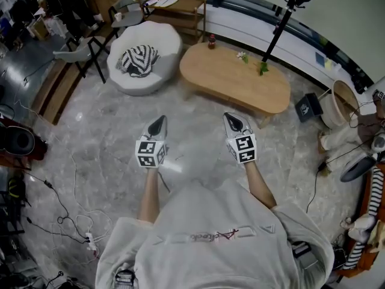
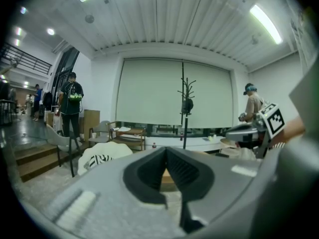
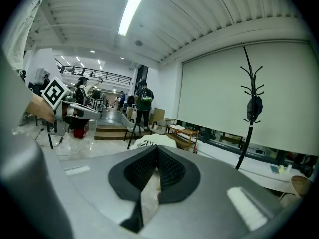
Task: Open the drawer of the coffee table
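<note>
Left gripper [image 1: 160, 121], right gripper [image 1: 231, 118] closed — coffee table [image 1: 234, 80] lies crosswise.

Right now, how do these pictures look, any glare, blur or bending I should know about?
Head view: even light, fisheye bowing the room around the coffee table, a pale glint on the floor. Left gripper view: the light strip is blown out and the corners are black. Right gripper view: the ceiling lamp glares and the blind has bowed edges.
</note>
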`<action>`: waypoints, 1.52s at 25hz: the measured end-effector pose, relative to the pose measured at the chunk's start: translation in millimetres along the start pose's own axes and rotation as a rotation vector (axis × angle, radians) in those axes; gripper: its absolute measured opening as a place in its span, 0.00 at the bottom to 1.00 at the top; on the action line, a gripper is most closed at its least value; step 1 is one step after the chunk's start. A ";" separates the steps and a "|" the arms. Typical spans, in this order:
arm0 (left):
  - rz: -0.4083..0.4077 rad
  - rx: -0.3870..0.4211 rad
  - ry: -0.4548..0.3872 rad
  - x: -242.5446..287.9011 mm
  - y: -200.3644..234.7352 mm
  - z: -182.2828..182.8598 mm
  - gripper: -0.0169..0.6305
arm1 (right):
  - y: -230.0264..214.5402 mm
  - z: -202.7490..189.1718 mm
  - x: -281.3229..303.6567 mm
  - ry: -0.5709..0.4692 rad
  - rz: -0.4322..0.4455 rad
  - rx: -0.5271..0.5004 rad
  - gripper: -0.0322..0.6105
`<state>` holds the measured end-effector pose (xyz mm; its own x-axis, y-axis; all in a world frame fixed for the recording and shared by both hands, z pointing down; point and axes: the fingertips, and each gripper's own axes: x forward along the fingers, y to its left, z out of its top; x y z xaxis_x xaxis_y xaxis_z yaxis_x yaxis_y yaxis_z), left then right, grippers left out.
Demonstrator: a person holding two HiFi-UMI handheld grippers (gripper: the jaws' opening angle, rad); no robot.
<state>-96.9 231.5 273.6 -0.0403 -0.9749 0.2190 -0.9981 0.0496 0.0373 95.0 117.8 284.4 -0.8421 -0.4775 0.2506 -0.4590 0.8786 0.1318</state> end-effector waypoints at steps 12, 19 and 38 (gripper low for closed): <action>-0.024 -0.004 0.012 19.6 13.5 -2.5 0.03 | -1.7 -6.8 19.0 0.028 -0.007 0.011 0.06; -0.014 -0.016 0.037 31.4 18.7 -15.0 0.03 | -7.4 -19.3 34.4 0.044 0.007 0.024 0.06; 0.003 -0.010 0.053 170.7 95.0 22.6 0.03 | -88.7 4.4 174.8 0.039 0.031 0.038 0.06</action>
<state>-199.7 64.9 292.5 -0.0404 -0.9618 0.2707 -0.9974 0.0549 0.0461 -12.7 -43.6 312.3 -0.8447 -0.4488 0.2917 -0.4437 0.8919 0.0872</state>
